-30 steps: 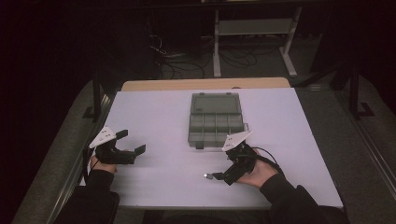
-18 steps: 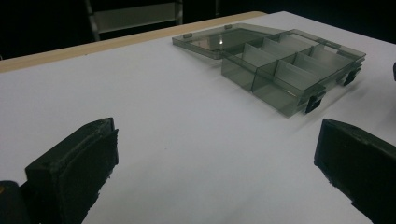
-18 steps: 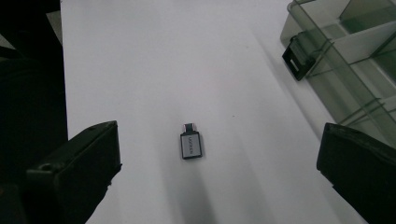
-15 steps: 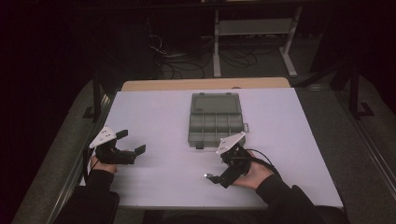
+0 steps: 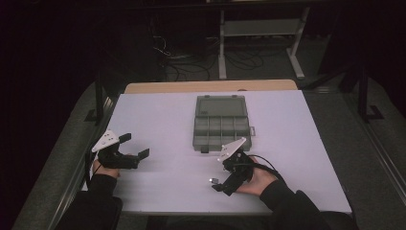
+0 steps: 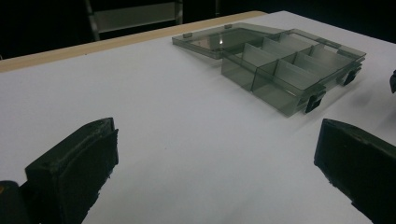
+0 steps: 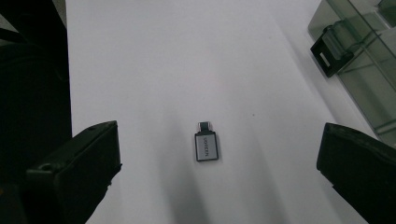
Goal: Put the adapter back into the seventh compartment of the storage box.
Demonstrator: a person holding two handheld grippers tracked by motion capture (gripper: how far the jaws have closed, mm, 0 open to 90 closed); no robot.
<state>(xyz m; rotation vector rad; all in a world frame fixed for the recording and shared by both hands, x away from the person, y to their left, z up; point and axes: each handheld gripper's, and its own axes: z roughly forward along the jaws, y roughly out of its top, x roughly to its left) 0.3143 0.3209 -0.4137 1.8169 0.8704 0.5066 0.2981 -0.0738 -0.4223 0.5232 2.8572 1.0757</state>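
At the near left of the white table (image 5: 163, 115): left gripper (image 5: 135, 147), held in the person's left hand (image 5: 103, 165), jaws spread wide with nothing between them, pointing right across the tabletop. In the left gripper view, bare white surface between the two black jaws, and beyond them, to the far right, the smoky clear compartment box (image 6: 289, 70).

At the middle of the table, toward the far edge: that same compartment box (image 5: 221, 123), lid flung back flat on the far side, dividers showing, two dark latches on the near wall. Compartments apparently bare, though the dim high view leaves that unsure.

Near right of the box, just short of its near corner: right gripper (image 5: 216, 183), gripped by the right hand (image 5: 256, 181), grey three-cornered plate on top, cable looping off to the right. Jaws wide apart, aimed left and down at the table.

Between those jaws in the right gripper view: a small grey USB adapter (image 7: 206, 145), lying flat on the white surface, plug end pointing away, touched by neither jaw. One box latch (image 7: 330, 55) at the upper right of that view, well apart from the adapter.
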